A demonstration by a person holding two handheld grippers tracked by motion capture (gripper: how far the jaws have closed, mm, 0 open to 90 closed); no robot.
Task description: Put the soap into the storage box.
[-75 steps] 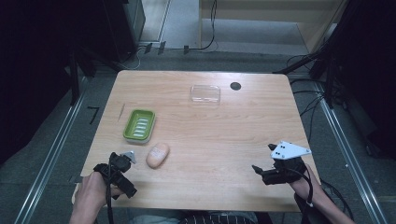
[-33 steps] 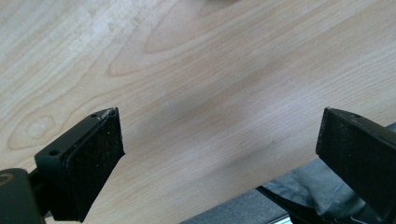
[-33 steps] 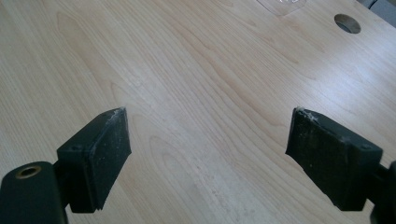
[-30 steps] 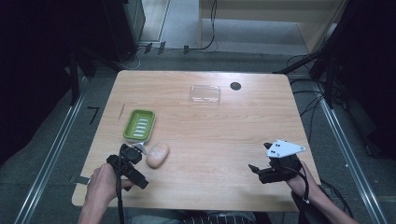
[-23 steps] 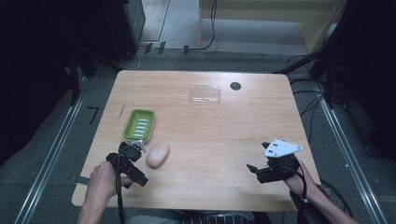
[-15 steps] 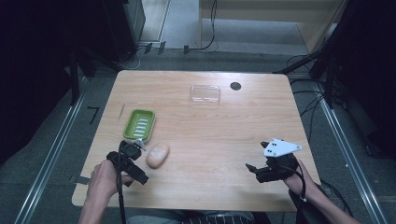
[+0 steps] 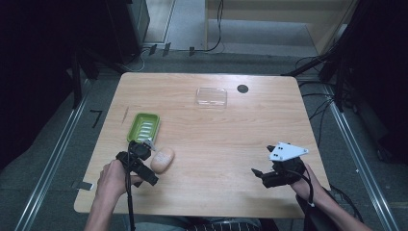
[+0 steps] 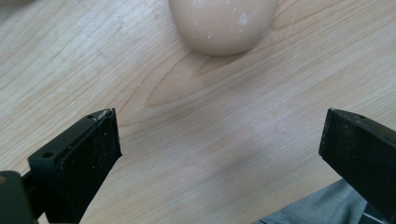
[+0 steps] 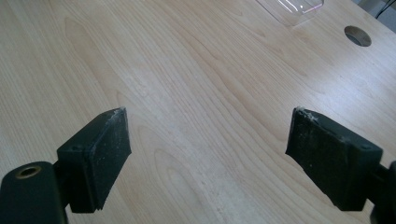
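A peach soap bar [image 7: 162, 159] lies on the wooden table [image 7: 216, 134], just near-right of a green soap dish [image 7: 143, 127]. My left gripper [image 7: 143, 153] is right beside the soap's left end, and a hand holds it from the table's near-left. In the left gripper view the gripper [image 8: 219, 135] is open wide, with the soap [image 8: 222, 23] ahead of the gap and bare wood between the jaws. My right gripper [image 7: 262, 166] hangs low over the near-right of the table, topped by its grey plate. It [image 9: 210, 135] is open with nothing between the fingers.
A clear plastic lid [image 7: 211, 96] rests at the far middle of the table, with a dark round hole [image 7: 243, 88] to its right. Both show in the right gripper view, the lid [image 9: 292, 9] and the hole [image 9: 357, 35]. Dark floor and cables surround the table.
My left gripper has moved forward from the near edge up to the soap's left end. The right gripper has drifted slightly left. Soap, dish and lid have stayed put.
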